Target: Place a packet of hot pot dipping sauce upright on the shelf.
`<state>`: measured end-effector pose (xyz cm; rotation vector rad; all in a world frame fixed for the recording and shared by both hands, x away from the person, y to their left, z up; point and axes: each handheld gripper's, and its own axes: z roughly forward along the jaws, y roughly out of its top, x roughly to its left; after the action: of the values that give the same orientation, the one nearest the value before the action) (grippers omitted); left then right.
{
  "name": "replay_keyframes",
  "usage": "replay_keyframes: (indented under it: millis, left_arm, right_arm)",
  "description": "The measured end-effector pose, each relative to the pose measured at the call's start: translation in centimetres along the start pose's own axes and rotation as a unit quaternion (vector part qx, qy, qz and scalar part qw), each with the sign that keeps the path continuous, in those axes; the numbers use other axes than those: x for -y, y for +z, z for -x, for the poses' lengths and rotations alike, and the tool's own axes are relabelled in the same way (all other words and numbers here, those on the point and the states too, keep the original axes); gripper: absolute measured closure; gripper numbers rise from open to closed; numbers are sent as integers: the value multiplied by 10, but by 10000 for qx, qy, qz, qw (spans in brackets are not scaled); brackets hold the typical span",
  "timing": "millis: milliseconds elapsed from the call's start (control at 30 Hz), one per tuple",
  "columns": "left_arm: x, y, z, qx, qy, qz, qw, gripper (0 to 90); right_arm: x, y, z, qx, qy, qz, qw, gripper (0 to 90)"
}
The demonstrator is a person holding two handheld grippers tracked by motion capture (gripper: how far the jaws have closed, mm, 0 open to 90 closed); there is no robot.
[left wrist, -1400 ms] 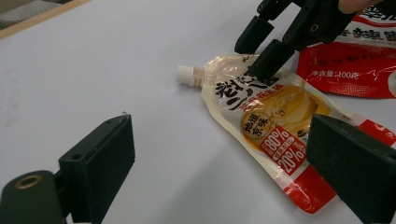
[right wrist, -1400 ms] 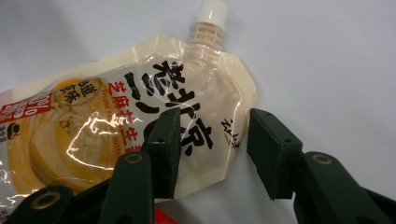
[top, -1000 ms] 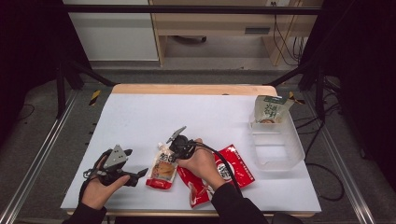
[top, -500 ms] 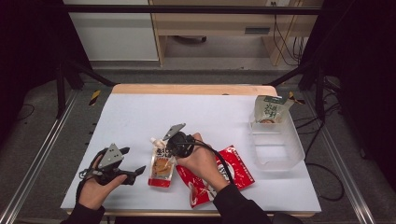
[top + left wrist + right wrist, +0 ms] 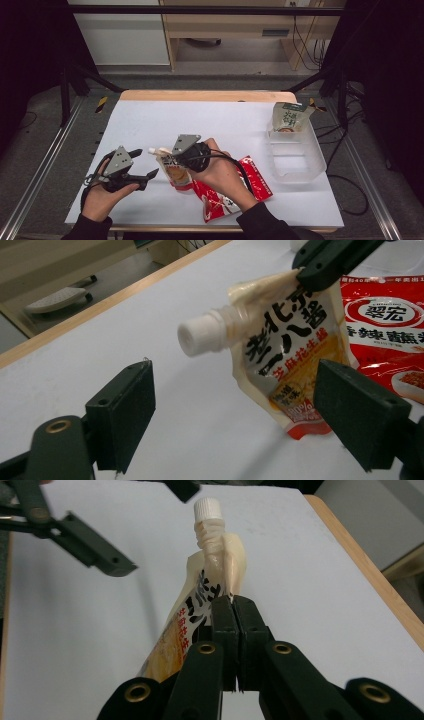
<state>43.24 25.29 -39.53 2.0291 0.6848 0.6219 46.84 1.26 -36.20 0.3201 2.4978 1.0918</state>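
White table (image 5: 240, 120) (wood-edged), grey floor (image 5: 45, 145), dark surroundings

bare table (image 5: 240, 120) ahead, tub (image 5: 295, 155) blocking right

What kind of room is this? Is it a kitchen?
Probably not a kitchen; it looks like a lab for recording. A white table sits in a dark metal frame, with cables behind.

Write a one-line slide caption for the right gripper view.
Right gripper pinches the spouted sauce pouch by its top edge above the white table.
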Motion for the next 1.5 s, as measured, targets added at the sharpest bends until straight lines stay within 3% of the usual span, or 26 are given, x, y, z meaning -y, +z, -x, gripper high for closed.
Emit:
replay_keyframes:
  millis: [100, 200, 333, 433, 600, 700, 800, 1067, 1300, 1500]
  left_arm:
    - [-5, 5, -7, 112, 117, -34, 9999, 220]
    - [-8, 6, -9, 240, 72, 17, 9997, 248]
    - [-14, 10, -8, 348, 261, -103, 9990, 284]
    - [-16, 14, -10, 475, 241, -127, 9985, 312]
    - [-17, 17, -13, 683, 172, -134, 9974, 409]
    - [-17, 21, -14, 787, 108, -190, 9967, 558]
    - [-19, 22, -13, 840, 114, -225, 9961, 627]
    - [-34, 19, 0, 1087, 242, -333, 9932, 715]
    - [-52, 17, 6, 1313, 393, -335, 9900, 729]
    - [-63, 16, 9, 1354, 594, -502, 9877, 734]
  right_arm:
    - [1, -3, -3, -111, -151, 107, 9998, 892]
    - [2, -5, -5, -155, -185, 138, 9996, 892]
    - [3, -6, -7, -255, -221, 194, 9992, 892]
    - [2, -7, -8, -294, -251, 196, 9991, 892]
    - [2, -7, -9, -317, -287, 189, 9989, 891]
    - [4, -6, -6, -264, -260, 101, 9993, 889]
    - [7, -8, -4, -210, -231, 56, 9995, 887]
    - [19, -17, 0, -195, -49, -50, 9998, 874]
    - [23, -22, 1, -144, 5, -104, 9998, 863]
    - [23, -25, 3, -169, 22, -173, 9997, 855]
